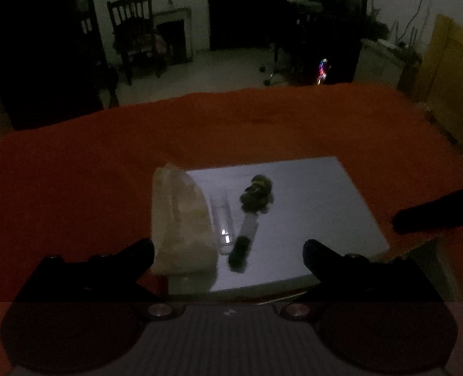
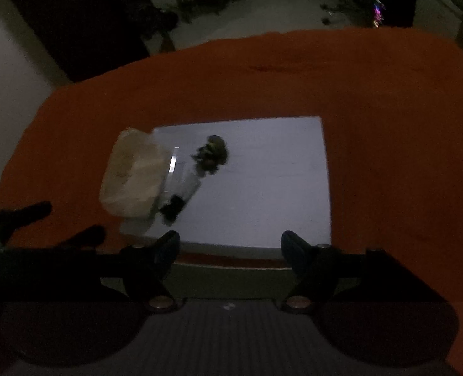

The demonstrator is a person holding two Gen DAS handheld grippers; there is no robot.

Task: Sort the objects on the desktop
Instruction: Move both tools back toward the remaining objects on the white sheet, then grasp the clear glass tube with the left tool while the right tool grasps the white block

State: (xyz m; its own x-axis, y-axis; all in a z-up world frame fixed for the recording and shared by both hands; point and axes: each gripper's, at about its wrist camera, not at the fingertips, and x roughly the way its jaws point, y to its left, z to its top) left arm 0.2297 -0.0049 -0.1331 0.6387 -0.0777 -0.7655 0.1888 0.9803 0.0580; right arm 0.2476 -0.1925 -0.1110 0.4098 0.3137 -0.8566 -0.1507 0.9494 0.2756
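On the orange tablecloth (image 1: pixel 74 172) lies a pale grey sheet (image 1: pixel 309 203) (image 2: pixel 262 172). A cream-coloured pouch (image 1: pixel 181 219) (image 2: pixel 134 175) rests on the sheet's left edge. Beside it lies a clear tube with a dark end (image 1: pixel 240 247) (image 2: pixel 181 185), and a small dark green lumpy object (image 1: pixel 256 194) (image 2: pixel 212 153) sits at its far end. My left gripper (image 1: pixel 228 246) hovers open above the sheet's near edge, its left finger close to the pouch, holding nothing. My right gripper (image 2: pixel 230 238) is open and empty above the near edge too. The left gripper's fingers (image 2: pixel 24 213) show at the left.
The room is dim. A dark wooden chair (image 1: pixel 134 28) and a wheeled chair base (image 1: pixel 272 72) stand on the floor beyond the table's far edge. A yellow cabinet (image 1: pixel 450 78) is at the right. A dark finger shape (image 1: pixel 435 216) juts in from the right.
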